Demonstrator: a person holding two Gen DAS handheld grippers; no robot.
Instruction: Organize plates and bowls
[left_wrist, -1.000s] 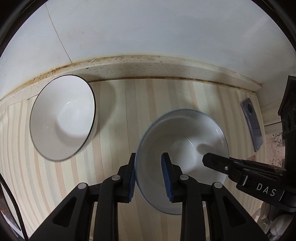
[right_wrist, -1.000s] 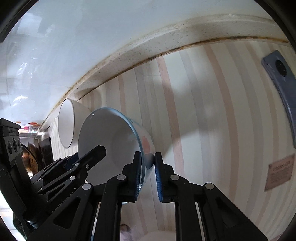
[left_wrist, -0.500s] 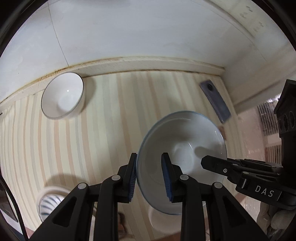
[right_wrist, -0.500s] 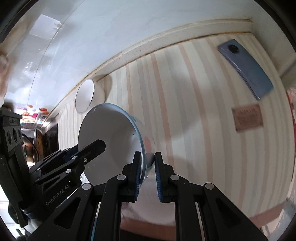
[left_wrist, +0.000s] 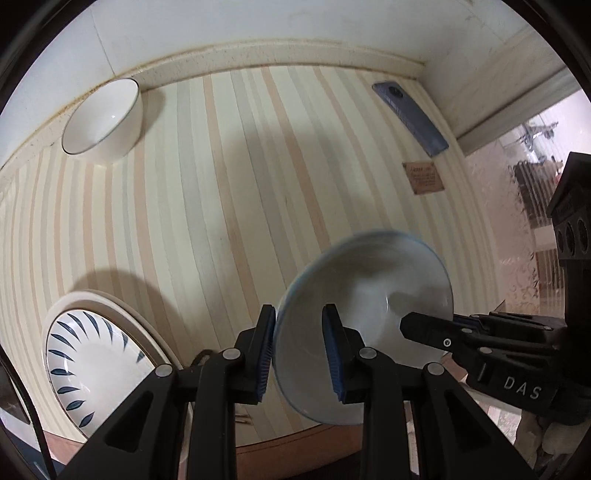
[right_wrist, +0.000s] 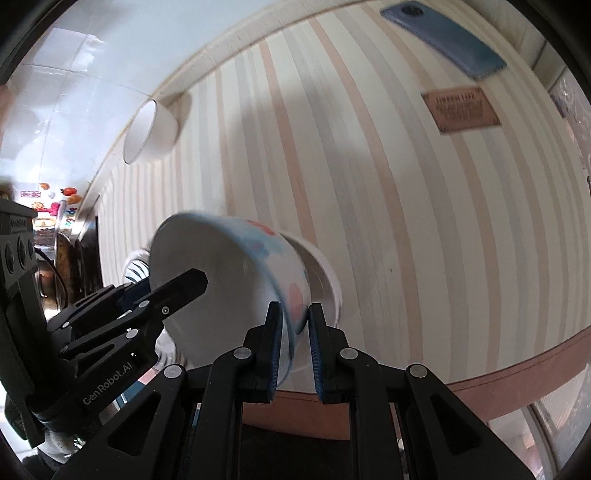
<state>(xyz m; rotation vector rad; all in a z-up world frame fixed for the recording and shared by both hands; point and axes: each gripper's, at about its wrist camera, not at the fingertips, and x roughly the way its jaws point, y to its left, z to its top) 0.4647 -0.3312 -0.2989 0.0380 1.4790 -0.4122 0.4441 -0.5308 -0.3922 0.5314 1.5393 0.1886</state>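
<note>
Both grippers hold one blue-rimmed white bowl (left_wrist: 369, 314) with red and blue marks on its outside (right_wrist: 229, 273), tilted and off the striped counter, a little blurred. My left gripper (left_wrist: 299, 347) is shut on its left rim. At the opposite rim my right gripper (right_wrist: 295, 343) is shut on the wall. Each gripper shows in the other's view: the right gripper (left_wrist: 424, 328) and the left gripper (right_wrist: 184, 284). A white bowl with a dark rim (left_wrist: 103, 122) stands far left by the wall. A plate with blue leaf marks (left_wrist: 92, 365) lies near left.
A blue phone (left_wrist: 410, 118) and a small brown card (left_wrist: 424, 177) lie at the far right of the counter. A white dish (right_wrist: 325, 277) sits on the counter just behind the held bowl. The counter's brown front edge (right_wrist: 517, 369) is close below.
Both grippers have drawn back from the wall toward the counter's front edge with the bowl. The dark-rimmed bowl now looks far away. The leaf-patterned plate and the brown card have come into view.
</note>
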